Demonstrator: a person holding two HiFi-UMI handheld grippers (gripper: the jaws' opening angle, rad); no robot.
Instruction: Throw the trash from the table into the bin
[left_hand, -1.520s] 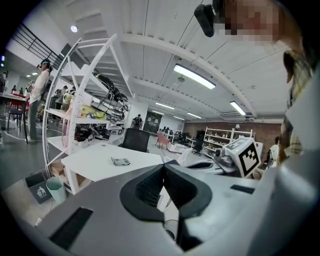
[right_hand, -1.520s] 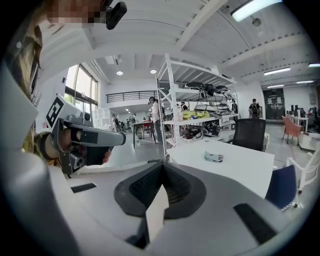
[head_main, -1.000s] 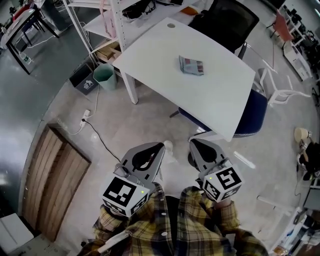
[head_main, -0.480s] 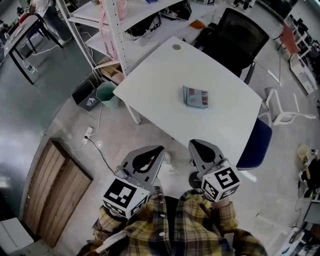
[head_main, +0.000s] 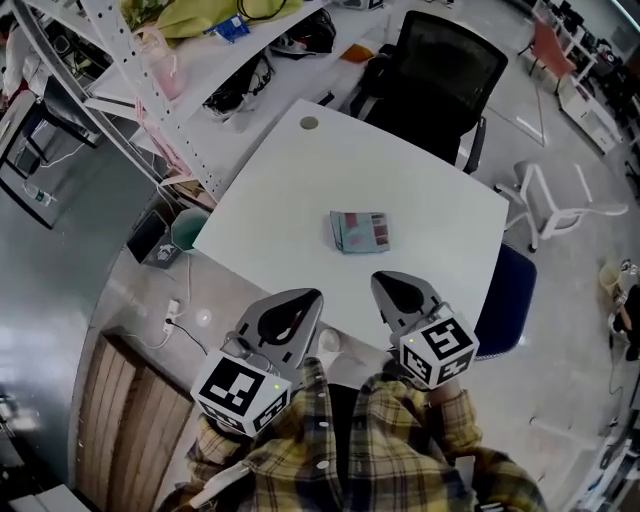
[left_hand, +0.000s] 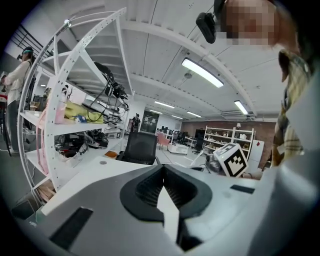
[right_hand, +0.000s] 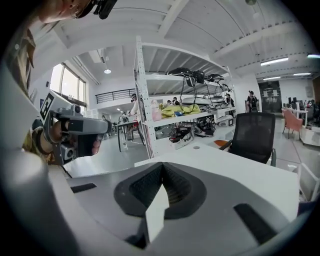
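Note:
A flat crumpled packet (head_main: 360, 231), teal and pink, lies near the middle of the white table (head_main: 270, 190). A teal bin (head_main: 184, 229) stands on the floor at the table's left corner, partly hidden by the tabletop. My left gripper (head_main: 311, 296) and right gripper (head_main: 384, 281) hover side by side over the table's near edge, short of the packet. In the left gripper view the left gripper (left_hand: 163, 168) has its jaws closed together with nothing between them. The right gripper (right_hand: 161, 165) looks the same in its own view. The packet is hidden in both gripper views.
A black office chair (head_main: 442, 62) stands behind the table and a blue seat (head_main: 509, 292) at its right side. White shelving (head_main: 205, 62) with cables and bags runs along the left. A black box (head_main: 148, 238) sits beside the bin. A wooden panel (head_main: 130, 420) lies on the floor.
The table and packet have come closer to both grippers, which now reach over the near edge. The bin has slid partly under the tabletop's outline. Both grippers stay shut.

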